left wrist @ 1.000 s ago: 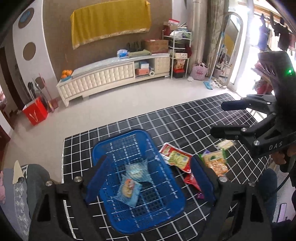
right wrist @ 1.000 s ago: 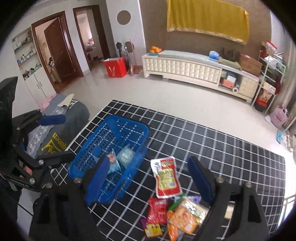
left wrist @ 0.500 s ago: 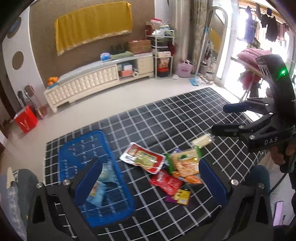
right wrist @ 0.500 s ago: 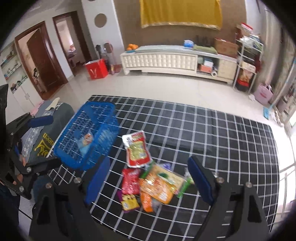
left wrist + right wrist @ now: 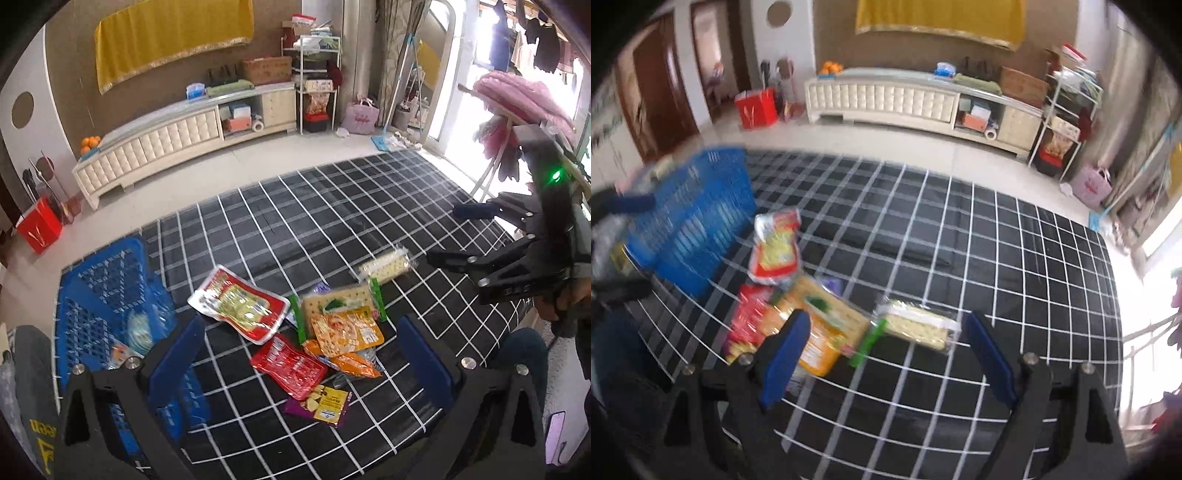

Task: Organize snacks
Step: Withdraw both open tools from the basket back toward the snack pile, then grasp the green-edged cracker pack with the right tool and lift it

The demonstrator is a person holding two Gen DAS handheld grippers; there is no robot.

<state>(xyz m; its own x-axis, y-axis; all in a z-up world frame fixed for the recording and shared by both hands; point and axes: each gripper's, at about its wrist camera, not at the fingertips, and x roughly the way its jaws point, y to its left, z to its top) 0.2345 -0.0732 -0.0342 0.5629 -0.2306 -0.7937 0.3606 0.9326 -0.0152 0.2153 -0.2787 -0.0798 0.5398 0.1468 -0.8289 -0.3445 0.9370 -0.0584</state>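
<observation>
A blue mesh basket (image 5: 99, 295) (image 5: 690, 218) with two small packets inside stands at the left of the black grid-patterned mat (image 5: 332, 221). A heap of snack packets lies right of it: a red-and-yellow pouch (image 5: 238, 304) (image 5: 775, 247), a red packet (image 5: 290, 363), an orange packet (image 5: 345, 330) (image 5: 816, 350), a purple-yellow packet (image 5: 325, 402) and a clear cracker pack (image 5: 386, 266) (image 5: 918, 325). My left gripper (image 5: 301, 363) hangs open above the heap. My right gripper (image 5: 886, 356) is open, just short of the cracker pack; in the left wrist view the right gripper (image 5: 448, 232) shows at the right.
A long white cabinet (image 5: 177, 133) lines the far wall, with a red box (image 5: 38, 227) at its left and a metal shelf rack (image 5: 314, 81) at its right. A drying rack with pink cloth (image 5: 517, 99) stands at the right. A person's knee (image 5: 524, 350) is near the mat edge.
Both grippers have swung right, away from the basket and over the snack heap. The right gripper has come down close to the cracker pack. Both stayed open.
</observation>
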